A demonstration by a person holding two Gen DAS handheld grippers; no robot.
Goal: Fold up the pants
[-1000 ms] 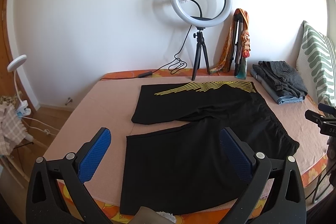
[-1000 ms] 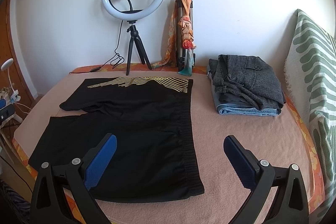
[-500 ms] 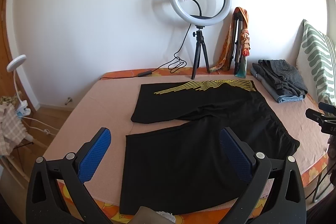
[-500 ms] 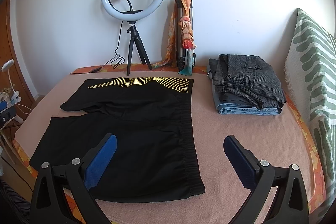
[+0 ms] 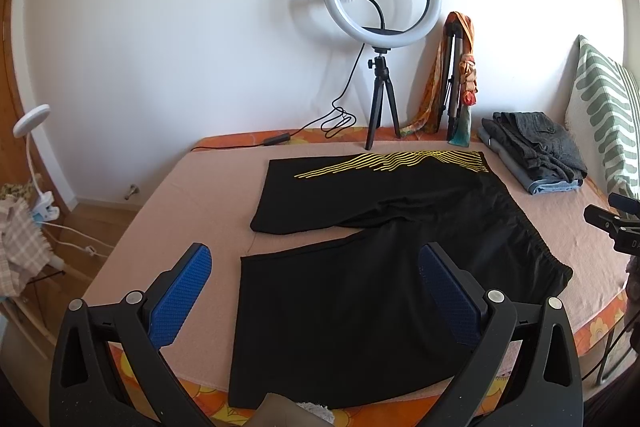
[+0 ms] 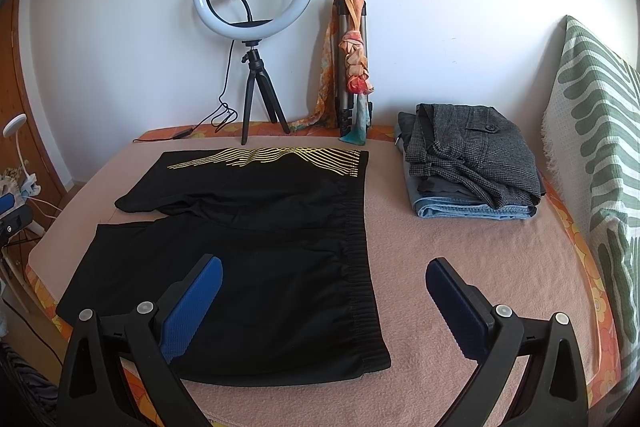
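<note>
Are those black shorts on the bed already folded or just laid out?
Laid out. The black shorts lie flat on the bed, both legs spread apart, waistband fully extended.

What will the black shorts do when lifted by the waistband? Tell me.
The black shorts will probably go floppy: thin fabric lying flat with soft wrinkles. Likely light, so the legs should dangle and swing. The smooth cloth may slide on the pink blanket rather than snag.

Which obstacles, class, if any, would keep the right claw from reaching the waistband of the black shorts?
Probably none. The right claw hangs open above the bed, and the shorts' waistband lies flat just ahead between its fingers. The folded clothes pile sits well off to the side.
</note>
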